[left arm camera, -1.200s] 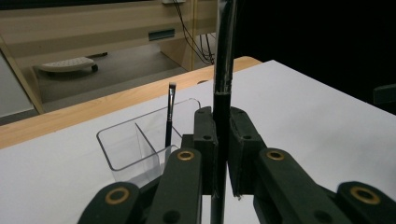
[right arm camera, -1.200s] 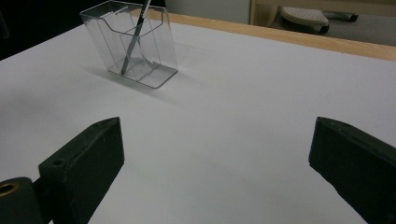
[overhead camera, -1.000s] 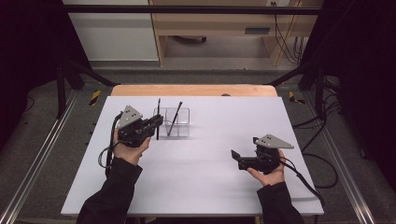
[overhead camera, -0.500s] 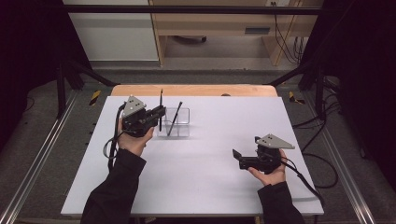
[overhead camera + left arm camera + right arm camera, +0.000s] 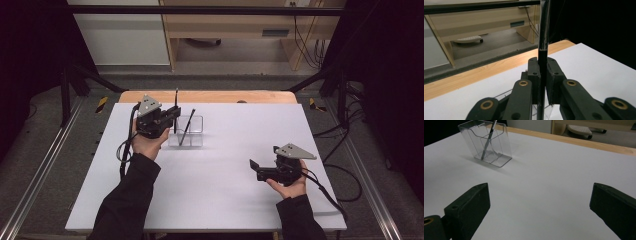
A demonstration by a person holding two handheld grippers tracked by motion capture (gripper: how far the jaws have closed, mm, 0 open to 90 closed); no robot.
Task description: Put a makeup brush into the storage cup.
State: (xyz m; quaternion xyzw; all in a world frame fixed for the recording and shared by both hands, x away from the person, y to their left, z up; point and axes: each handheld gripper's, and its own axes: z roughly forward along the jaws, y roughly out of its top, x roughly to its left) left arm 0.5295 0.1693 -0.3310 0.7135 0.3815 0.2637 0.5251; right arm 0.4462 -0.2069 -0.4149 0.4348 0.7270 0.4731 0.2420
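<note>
My left gripper (image 5: 171,116) is shut on a thin black pen (image 5: 176,99) and holds it upright, at the left edge of a clear plastic holder (image 5: 192,136) on the white board. Seen from the left gripper view, the pen (image 5: 543,37) runs straight up between the closed jaws of the gripper (image 5: 543,72). A second dark pen (image 5: 187,126) leans inside the holder. My right gripper (image 5: 254,170) rests low near the board's right side, open with nothing in it. In the right gripper view the right gripper (image 5: 539,202) faces the holder (image 5: 499,147) and its leaning pen (image 5: 489,137), with bare board between the jaws.
The white board (image 5: 225,200) lies on a wooden table whose far edge (image 5: 210,96) shows behind the holder. Beyond the table stand wooden furniture and cables on the floor. Metal rails run along both sides of the table.
My left hand has carried the upright pen away from the person and to the right, up to the holder's left edge. The right hand has kept still.
</note>
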